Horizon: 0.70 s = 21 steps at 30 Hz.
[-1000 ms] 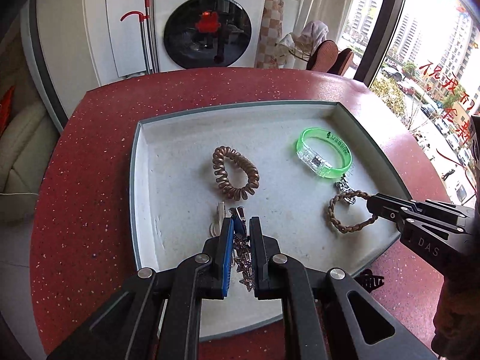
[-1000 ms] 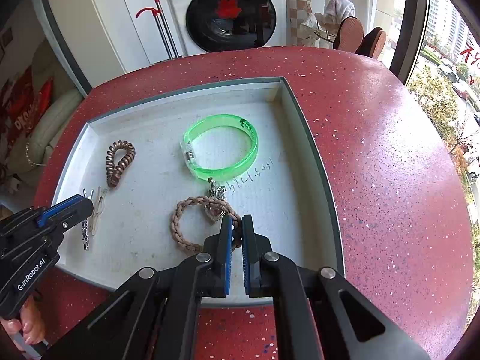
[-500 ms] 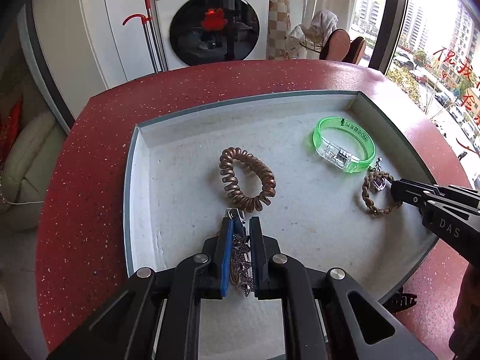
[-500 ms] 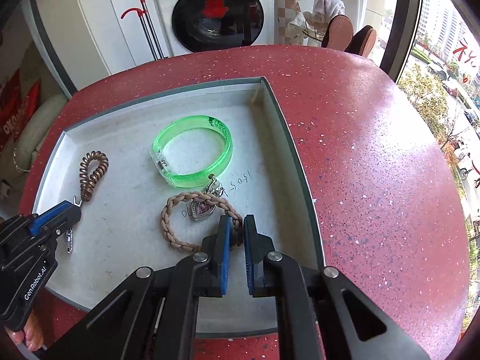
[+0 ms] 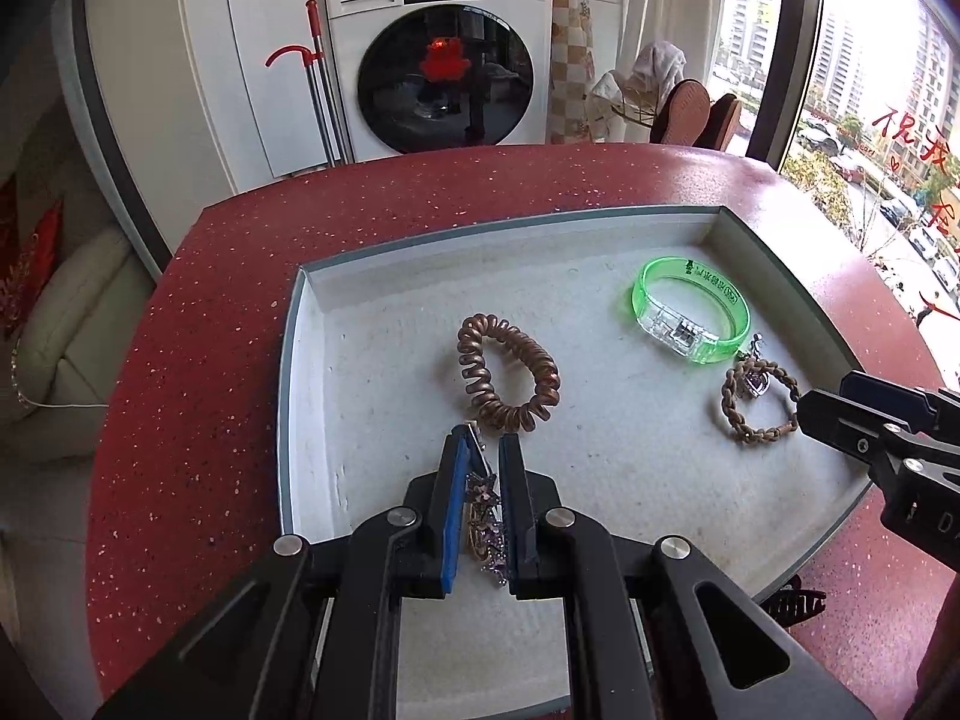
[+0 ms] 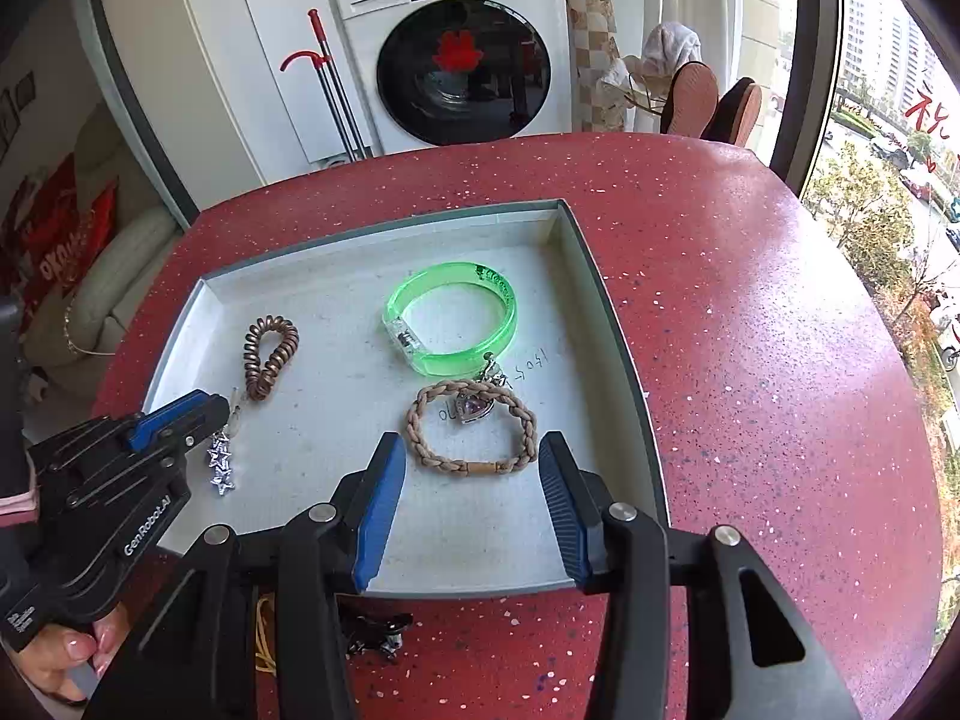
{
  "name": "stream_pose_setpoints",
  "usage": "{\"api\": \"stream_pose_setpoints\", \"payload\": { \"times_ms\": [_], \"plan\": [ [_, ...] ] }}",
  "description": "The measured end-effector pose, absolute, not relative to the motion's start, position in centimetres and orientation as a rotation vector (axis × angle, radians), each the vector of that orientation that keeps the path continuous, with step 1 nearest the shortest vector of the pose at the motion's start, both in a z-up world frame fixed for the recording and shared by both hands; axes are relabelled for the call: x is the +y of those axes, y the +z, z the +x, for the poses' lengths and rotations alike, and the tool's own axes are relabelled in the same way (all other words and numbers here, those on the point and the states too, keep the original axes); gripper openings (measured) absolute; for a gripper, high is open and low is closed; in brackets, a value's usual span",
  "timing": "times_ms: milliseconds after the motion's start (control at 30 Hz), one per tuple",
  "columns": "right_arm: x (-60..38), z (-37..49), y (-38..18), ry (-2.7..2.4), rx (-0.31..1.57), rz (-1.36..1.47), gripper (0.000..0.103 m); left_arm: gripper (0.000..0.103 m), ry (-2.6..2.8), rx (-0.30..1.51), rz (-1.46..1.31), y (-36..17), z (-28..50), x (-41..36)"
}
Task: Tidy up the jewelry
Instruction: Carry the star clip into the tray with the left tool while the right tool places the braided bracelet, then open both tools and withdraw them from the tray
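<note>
A grey tray [image 5: 312, 360] [image 6: 606, 324] sits on the red table. In it lie a brown spiral hair tie [image 5: 507, 372] [image 6: 270, 354], a green translucent bangle [image 5: 690, 309] [image 6: 453, 315] and a braided tan bracelet with a heart charm [image 5: 757, 399] [image 6: 471, 426]. My left gripper [image 5: 483, 450] [image 6: 207, 411] is shut on a silver star-chain earring [image 5: 486, 516] [image 6: 221, 462], held over the tray's near left part. My right gripper [image 6: 474, 450] [image 5: 819, 402] is open, its jaws either side of the braided bracelet's near edge, not touching it.
A black hair claw [image 6: 375, 630] [image 5: 792, 603] and a yellow band [image 6: 264, 636] lie on the red table [image 6: 750, 360] in front of the tray. Beyond the table stand a washing machine [image 5: 438, 54], a mop and a window at right.
My right gripper has opened and let go of the braided bracelet, which now lies in the tray. My left gripper, still holding the earring, has drawn back slightly.
</note>
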State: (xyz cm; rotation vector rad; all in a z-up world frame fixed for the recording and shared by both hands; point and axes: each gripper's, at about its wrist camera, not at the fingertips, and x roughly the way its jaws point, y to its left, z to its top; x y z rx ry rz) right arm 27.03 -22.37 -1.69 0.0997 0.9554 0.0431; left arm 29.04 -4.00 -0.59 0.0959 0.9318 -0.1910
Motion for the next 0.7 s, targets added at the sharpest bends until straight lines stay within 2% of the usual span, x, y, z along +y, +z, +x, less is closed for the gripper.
{"api": "stream_pose_setpoints", "payload": {
  "times_ms": [467, 500, 533, 567, 633, 700],
  "plan": [
    [-21.6, 24.4, -1.0, 0.069, 0.945, 0.112, 0.053, 0.029, -0.202, 0.895, 0.069, 0.8, 28.6, -3.7],
    [-21.6, 24.2, -0.9, 0.068, 0.943, 0.114, 0.054, 0.043, -0.201, 0.893, 0.068, 0.9, 28.5, -3.7],
    [-21.6, 24.0, -0.8, 0.068, 0.941, 0.118, 0.057, 0.067, -0.196, 0.891, 0.069, 1.1, 28.4, -3.7],
    [-21.6, 23.7, -0.7, 0.070, 0.938, 0.122, 0.059, 0.103, -0.175, 0.883, 0.071, 1.2, 28.3, -3.6],
    [-21.5, 23.1, -0.5, 0.074, 0.934, 0.124, 0.061, 0.103, -0.147, 0.828, 0.083, 2.0, 27.7, -3.4],
    [-21.4, 22.5, -0.4, 0.077, 0.934, 0.123, 0.069, 0.103, -0.161, 0.838, 0.096, 2.2, 27.5, -3.4]
  ]
}}
